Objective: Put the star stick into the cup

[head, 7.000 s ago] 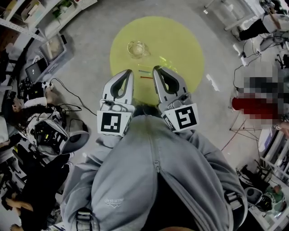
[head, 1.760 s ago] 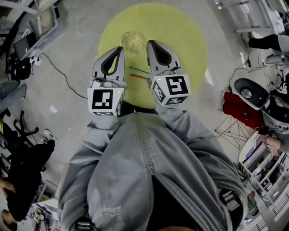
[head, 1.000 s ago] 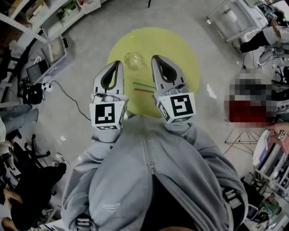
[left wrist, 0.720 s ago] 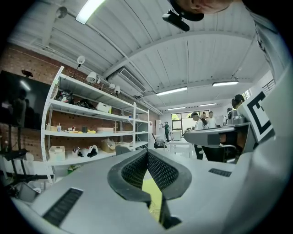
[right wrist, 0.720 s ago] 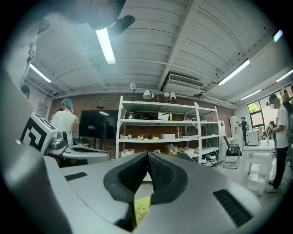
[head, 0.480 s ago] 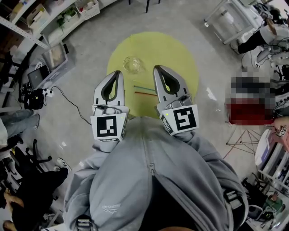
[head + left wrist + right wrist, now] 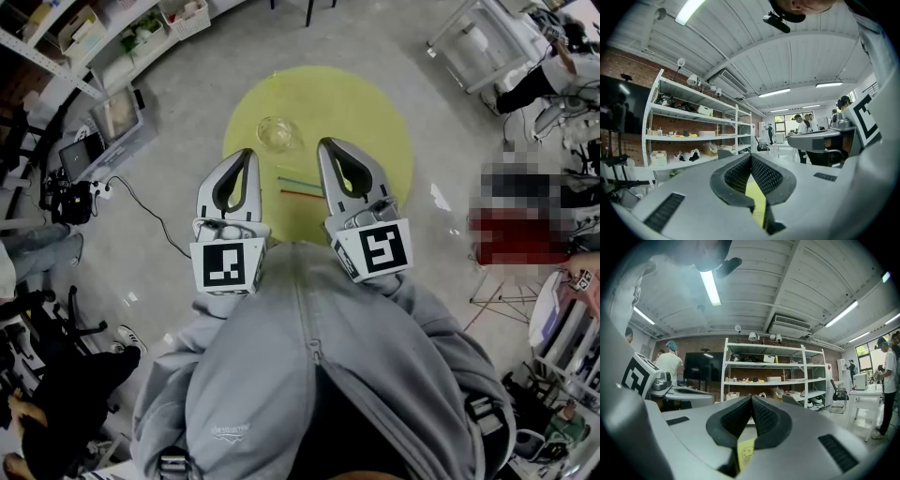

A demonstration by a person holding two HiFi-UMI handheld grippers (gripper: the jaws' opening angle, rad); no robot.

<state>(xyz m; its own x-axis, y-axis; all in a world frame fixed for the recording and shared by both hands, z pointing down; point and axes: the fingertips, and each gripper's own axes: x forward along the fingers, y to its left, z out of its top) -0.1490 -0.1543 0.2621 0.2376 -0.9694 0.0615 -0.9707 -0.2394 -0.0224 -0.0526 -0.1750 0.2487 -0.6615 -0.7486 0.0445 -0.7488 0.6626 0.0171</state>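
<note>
Your left gripper [image 7: 247, 153] and right gripper [image 7: 325, 144] are both shut tight and hold nothing. Two thin sticks [image 7: 300, 179] lie flat on the yellow mat [image 7: 366, 112], just near of the cup [image 7: 278, 133]. I can't tell which has the star. Open wide, then pinch its middle softly.

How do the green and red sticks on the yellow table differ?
Colour: the green stick is green, the red stick red-orange. Place: the green stick lies nearer the cup, the red stick nearer the person. Both lie flat on the yellow table, between the left tool and right tool, neither held. A star is too small to make out.
</note>
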